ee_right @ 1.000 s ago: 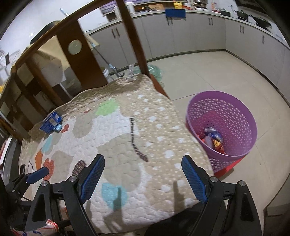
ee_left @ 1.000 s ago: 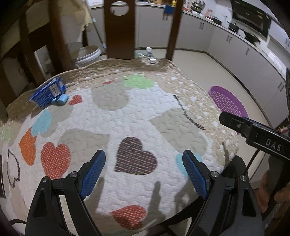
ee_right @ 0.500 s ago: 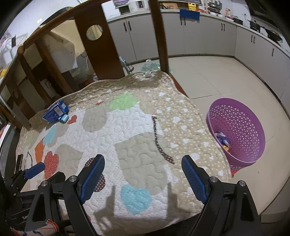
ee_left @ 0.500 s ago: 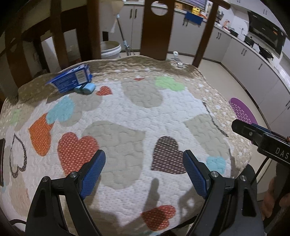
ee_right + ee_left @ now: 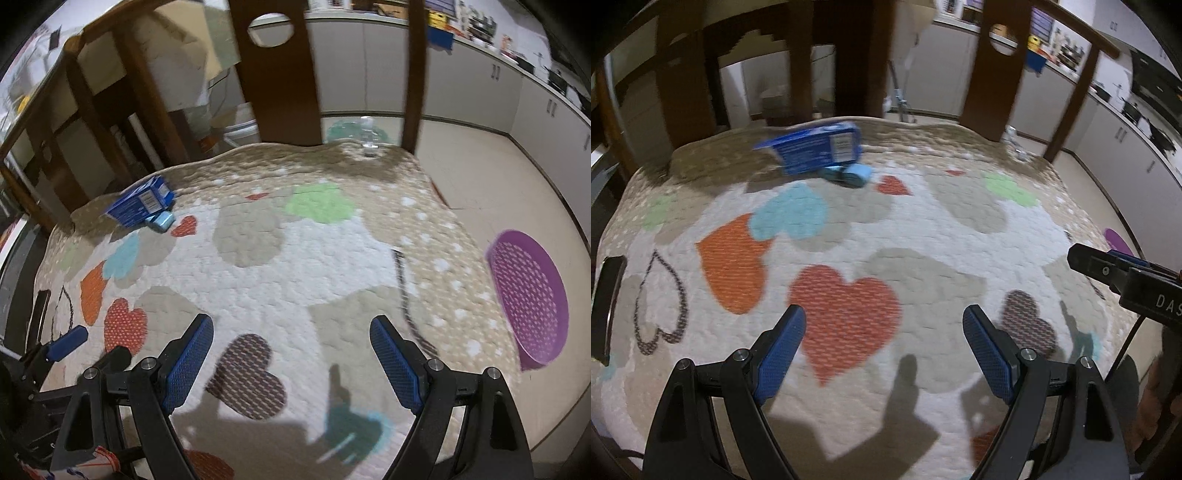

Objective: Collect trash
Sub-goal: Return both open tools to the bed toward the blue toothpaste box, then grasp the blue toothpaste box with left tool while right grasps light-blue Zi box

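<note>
Both tools over the near edge of the heart-print quilt point(image 5: 923, 229), nothing touching it. Left gripper point(image 5: 884, 347): jaws wide apart, empty. Right gripper point(image 5: 291, 350): same, wide apart, empty. Trash is at the quilt's far left corner: a blue box point(image 5: 816, 149) lying on its side, with a small light-blue piece point(image 5: 855, 173) touching its front edge. Purple basket point(image 5: 528, 299) stands on the floor just off the quilt's right edge. Dark wooden chair backs point(image 5: 280, 70) rise behind the quilt's far edge. Both views are motion-blurred.
</note>
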Tool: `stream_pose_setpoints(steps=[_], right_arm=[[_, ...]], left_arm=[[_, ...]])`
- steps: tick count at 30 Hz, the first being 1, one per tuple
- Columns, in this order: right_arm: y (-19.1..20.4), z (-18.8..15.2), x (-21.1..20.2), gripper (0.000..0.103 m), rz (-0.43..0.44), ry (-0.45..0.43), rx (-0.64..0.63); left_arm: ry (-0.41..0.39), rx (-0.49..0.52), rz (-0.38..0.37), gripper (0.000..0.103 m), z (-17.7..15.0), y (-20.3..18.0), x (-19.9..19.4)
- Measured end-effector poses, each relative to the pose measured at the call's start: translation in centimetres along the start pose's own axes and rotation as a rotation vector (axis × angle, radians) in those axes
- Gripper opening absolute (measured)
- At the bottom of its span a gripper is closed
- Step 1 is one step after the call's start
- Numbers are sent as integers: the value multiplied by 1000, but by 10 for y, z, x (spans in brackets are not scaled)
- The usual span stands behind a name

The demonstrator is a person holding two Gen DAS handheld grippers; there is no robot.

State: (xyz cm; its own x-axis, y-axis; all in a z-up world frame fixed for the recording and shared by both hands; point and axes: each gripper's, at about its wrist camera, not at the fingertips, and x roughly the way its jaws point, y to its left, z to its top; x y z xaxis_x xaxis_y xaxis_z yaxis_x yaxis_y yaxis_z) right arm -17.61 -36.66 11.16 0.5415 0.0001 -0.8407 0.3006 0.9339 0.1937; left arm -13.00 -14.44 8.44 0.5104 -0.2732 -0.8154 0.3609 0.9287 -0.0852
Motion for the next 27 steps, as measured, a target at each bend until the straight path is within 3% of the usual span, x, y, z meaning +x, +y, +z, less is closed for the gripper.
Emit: stream_pose_setpoints(steps=[6, 9, 17, 22, 27], right_arm=[[37, 17, 25, 90, 49, 14, -72], [58, 31, 38, 90, 92, 16, -105], [119, 99, 74, 90, 192, -54, -173], [163, 141, 124, 90, 244, -33, -202], [194, 156, 160, 90, 315, 18, -197]], left_arm=[[-17, -79, 55, 86, -1, 55, 7], [9, -155, 38, 86, -5, 80, 12], [-9, -229, -5, 86, -8, 107, -2], [-19, -275, -1, 86, -11, 127, -11], [-20, -329, 42, 86, -18, 152, -16]])
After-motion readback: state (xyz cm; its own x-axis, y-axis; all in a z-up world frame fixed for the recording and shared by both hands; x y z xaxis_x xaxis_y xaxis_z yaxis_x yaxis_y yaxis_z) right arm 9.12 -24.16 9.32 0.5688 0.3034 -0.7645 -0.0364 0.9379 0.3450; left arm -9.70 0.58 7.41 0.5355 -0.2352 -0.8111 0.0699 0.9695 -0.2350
